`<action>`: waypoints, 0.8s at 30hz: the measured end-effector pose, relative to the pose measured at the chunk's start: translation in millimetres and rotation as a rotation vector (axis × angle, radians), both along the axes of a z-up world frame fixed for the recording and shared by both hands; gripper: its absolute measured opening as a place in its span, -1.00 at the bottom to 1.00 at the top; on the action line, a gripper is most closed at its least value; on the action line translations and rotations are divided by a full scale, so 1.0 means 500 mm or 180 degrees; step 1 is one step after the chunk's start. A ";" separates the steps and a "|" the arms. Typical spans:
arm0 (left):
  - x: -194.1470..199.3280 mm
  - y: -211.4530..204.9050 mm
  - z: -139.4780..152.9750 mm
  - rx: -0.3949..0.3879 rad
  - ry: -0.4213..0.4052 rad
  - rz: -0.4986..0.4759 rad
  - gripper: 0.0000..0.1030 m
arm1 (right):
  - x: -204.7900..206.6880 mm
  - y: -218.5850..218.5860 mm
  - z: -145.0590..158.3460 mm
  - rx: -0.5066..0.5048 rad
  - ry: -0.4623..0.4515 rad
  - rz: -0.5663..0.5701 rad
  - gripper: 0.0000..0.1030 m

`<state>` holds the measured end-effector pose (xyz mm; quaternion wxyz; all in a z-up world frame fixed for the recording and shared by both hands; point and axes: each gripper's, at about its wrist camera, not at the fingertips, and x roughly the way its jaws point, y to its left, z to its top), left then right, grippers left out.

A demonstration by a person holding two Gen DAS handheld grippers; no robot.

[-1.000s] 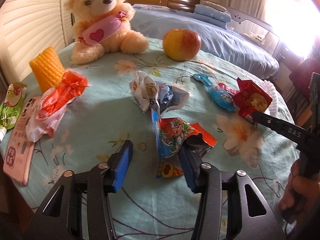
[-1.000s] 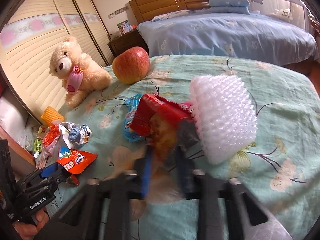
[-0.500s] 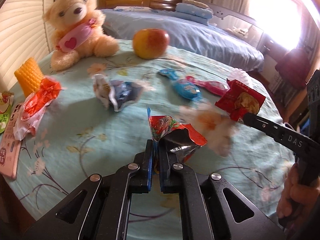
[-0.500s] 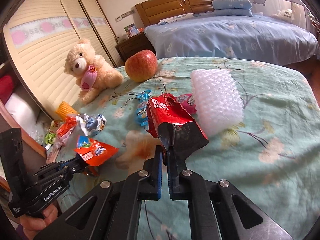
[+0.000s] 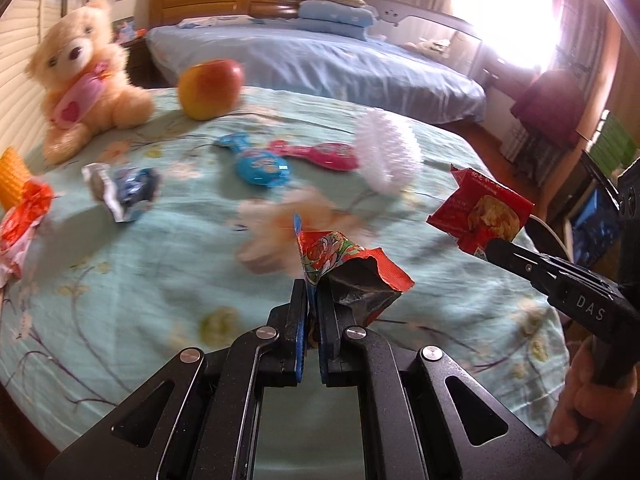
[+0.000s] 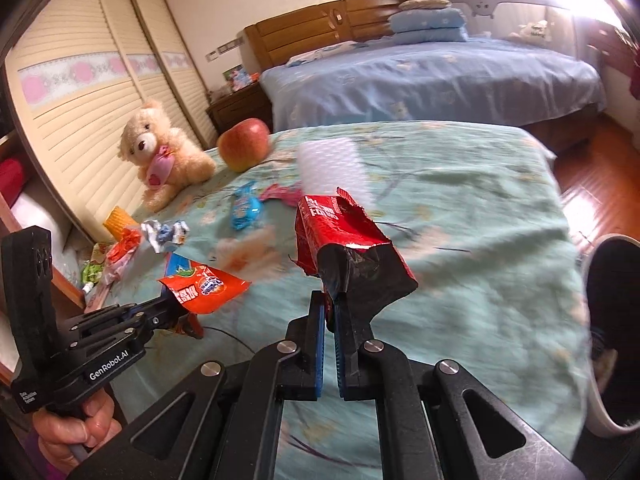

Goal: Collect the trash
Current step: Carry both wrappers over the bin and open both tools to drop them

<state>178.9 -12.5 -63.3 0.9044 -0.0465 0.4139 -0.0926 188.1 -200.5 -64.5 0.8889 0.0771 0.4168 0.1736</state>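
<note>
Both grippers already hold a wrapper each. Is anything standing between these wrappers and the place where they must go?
That cannot be settled: no bin or bag shows in either view. The left gripper is shut on the orange snack wrapper, and the right gripper is shut on the red snack wrapper. Both wrappers hang clear above the floral bedspread, touching nothing else.
</note>
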 end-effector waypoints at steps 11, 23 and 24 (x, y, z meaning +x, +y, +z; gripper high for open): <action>0.006 -0.111 0.014 -0.0068 -0.0038 -0.0307 -0.92 | -0.040 -0.109 0.007 -0.0014 -0.0025 -0.0379 -0.92; 0.010 -0.214 0.023 -0.0043 -0.0055 -0.0604 -0.92 | -0.082 -0.223 0.009 -0.0012 -0.0035 -0.0785 -0.92; 0.011 -0.222 0.023 -0.0041 -0.0056 -0.0626 -0.92 | -0.084 -0.230 0.009 -0.0012 -0.0036 -0.0806 -0.92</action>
